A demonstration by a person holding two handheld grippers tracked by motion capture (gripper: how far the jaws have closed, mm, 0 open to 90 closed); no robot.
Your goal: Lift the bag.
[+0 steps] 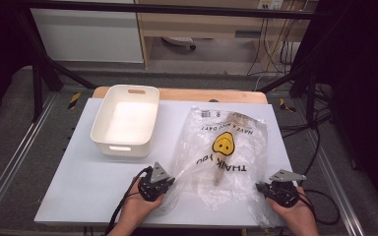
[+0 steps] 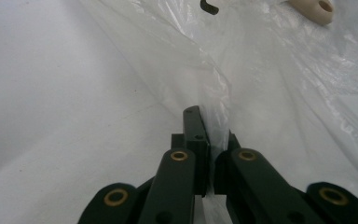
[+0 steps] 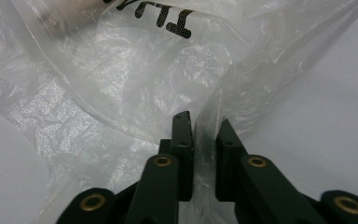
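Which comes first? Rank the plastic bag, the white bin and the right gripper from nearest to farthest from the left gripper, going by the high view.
From the left gripper:
1. Plastic bag: pinched between its jaws at the bag's near left edge.
2. White bin: beyond it, at the table's far left.
3. Right gripper: across the bag, at its near right corner.

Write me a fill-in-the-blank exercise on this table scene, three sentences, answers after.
1. Both the left gripper and the right gripper are shut on the clear plastic ____.
2. The smiley face printed on the bag is ____ in colour.
3. The white bin stands to the ____ of the bag in the high view.

Missing words: bag; yellow; left
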